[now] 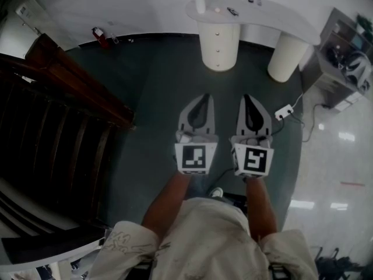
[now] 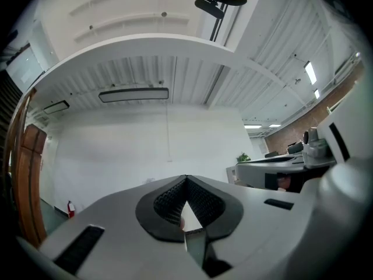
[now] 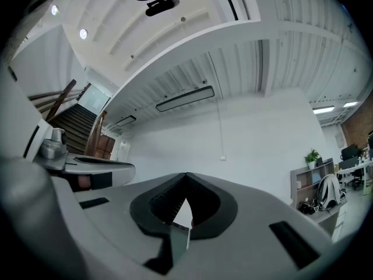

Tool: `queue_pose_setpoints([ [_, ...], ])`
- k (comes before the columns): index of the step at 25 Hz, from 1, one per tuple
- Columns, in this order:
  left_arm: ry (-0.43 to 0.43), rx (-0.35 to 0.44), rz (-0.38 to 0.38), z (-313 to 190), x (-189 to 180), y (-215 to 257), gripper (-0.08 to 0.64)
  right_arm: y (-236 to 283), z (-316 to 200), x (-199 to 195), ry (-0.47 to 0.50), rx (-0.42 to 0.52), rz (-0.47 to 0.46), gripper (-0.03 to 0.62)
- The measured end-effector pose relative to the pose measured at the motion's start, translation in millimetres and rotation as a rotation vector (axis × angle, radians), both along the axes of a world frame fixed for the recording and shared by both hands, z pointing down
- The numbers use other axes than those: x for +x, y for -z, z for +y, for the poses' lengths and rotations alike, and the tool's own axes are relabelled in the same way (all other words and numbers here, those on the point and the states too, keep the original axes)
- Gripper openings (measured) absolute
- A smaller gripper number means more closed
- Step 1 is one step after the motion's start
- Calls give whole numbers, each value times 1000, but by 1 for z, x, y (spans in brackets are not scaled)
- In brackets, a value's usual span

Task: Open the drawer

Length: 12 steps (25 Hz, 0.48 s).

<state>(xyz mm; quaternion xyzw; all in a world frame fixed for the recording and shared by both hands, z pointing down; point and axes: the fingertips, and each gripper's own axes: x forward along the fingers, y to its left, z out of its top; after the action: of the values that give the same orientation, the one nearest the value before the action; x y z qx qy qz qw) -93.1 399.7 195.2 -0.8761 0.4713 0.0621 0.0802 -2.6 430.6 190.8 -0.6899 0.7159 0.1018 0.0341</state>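
Nearest the camera, the person's forearms reach forward and hold the two tools side by side over the dark floor (image 1: 157,98). The left gripper (image 1: 204,98) has its jaws brought together, the ribbed pads meeting at the tip with nothing between them, as its own view confirms (image 2: 186,181). The right gripper (image 1: 247,97) is likewise closed and empty, its pads touching at the point (image 3: 186,178). Both long axes point straight ahead, parallel, and tipped a little upward, so each gripper view shows only wall and ceiling, not the drawers.

Farther on, well apart from both tips, a white desk (image 1: 274,16) stands against the far wall. The round pedestal (image 1: 218,42) under its left end carries three small knobs stacked one above another, so it seems to hold the drawers. A plain second pedestal (image 1: 285,57) stands under the desk's right part.

The knobbed pedestal lies dead ahead, between the two grippers' lines. It sits closer to the left gripper's line, so the left hand looks slightly better placed. Either would first have to travel forward and open.
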Motion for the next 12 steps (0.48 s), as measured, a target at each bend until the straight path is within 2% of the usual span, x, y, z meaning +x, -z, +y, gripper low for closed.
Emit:
queue_pose_setpoints([
  [5, -18, -3, 9, -42, 15, -11, 2, -15, -39, 15, -13, -23, 2, 4],
  [12, -44, 5, 33, -131, 19, -11, 2, -14, -126, 19, -37, -23, 16, 5],
])
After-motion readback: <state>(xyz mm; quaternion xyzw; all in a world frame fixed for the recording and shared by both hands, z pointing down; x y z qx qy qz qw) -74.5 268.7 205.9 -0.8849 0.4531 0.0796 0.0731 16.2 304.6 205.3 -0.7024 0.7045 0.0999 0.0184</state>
